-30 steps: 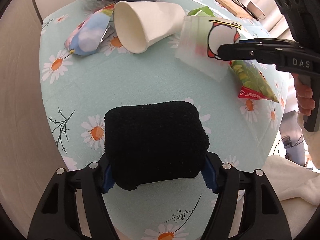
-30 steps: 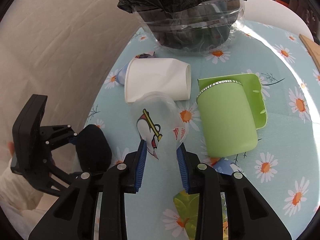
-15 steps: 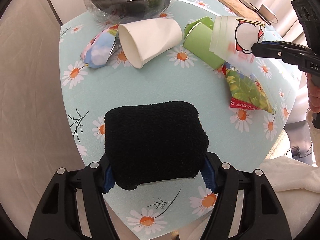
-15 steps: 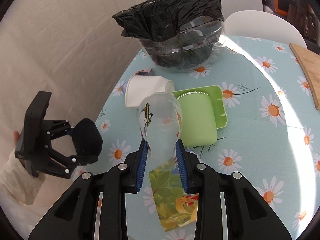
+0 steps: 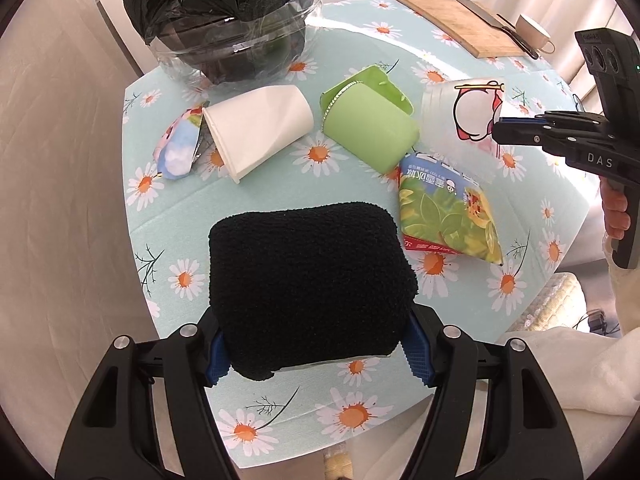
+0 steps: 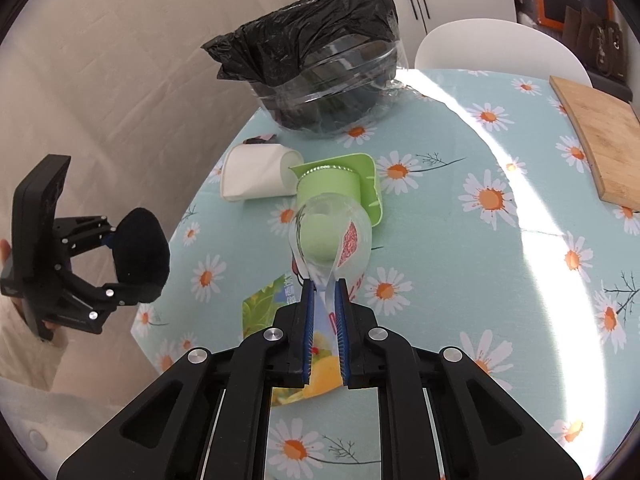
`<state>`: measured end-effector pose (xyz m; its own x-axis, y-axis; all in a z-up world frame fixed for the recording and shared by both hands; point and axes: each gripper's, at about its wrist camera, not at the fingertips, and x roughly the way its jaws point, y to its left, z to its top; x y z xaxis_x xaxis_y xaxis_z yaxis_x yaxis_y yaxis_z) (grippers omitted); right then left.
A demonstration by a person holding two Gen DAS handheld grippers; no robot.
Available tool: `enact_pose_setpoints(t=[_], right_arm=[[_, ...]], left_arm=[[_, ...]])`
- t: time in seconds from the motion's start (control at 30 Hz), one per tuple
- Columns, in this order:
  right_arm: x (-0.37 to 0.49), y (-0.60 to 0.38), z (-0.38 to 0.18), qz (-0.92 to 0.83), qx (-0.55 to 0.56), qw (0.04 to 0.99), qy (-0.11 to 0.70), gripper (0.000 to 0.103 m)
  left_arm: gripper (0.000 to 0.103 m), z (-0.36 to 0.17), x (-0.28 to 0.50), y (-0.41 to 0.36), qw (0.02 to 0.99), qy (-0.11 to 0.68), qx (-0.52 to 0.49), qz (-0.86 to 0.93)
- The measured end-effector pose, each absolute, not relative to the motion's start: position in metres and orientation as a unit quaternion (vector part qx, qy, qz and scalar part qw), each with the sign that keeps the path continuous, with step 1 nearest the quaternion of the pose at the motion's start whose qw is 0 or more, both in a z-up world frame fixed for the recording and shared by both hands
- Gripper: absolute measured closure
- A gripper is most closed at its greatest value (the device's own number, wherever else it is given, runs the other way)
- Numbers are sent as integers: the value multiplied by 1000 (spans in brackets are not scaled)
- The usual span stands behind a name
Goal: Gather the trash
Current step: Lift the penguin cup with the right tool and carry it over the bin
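The right gripper [image 6: 324, 300] has its fingers clenched on the squashed wall of a clear plastic cup [image 6: 330, 236] with a red cartoon print, holding it above the desk [image 6: 460, 280] with its open mouth pointing toward 12 o'clock. In the left wrist view that same cup [image 5: 464, 124] sits at 2 o'clock, pinched from the right by the right gripper [image 5: 500, 130]. The left gripper [image 5: 316, 352] grips a black sponge [image 5: 308, 292] between its blue finger pads, raised over the near edge of the daisy-print cloth. On the desk lie a white paper cup [image 5: 256, 132] on its side at 11 o'clock, with a blue-and-white wrapper [image 5: 178, 148] just beside its mouth, a green cup [image 5: 368, 132] tipped over near 12 o'clock, and a green snack packet [image 5: 448, 216] at 2 o'clock. A clear bin lined with a black bag [image 5: 228, 28] stands at the far edge, toward 11 o'clock. A wooden cutting board [image 5: 460, 24] lies far off at 1 o'clock
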<state>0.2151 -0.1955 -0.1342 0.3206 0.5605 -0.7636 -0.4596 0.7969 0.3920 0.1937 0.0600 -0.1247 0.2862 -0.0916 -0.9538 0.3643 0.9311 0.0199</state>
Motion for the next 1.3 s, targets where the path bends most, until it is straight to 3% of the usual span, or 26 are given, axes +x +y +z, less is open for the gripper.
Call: enact_pose_setpoints(t=[0.4, 0.43, 0.9, 1.3], right_arm=[[213, -234, -122, 321, 46, 824, 465, 98], [213, -237, -121, 321, 44, 826, 461, 102], [214, -258, -125, 320, 30, 827, 461, 102], [240, -262, -70, 280, -18, 863, 421, 102]], left_arm=[[35, -99, 188, 37, 820, 552, 99, -114], [35, -97, 187, 34, 822, 550, 99, -113], [35, -90, 187, 13, 823, 546, 106, -115], [35, -62, 229, 32, 852, 497, 97, -130]])
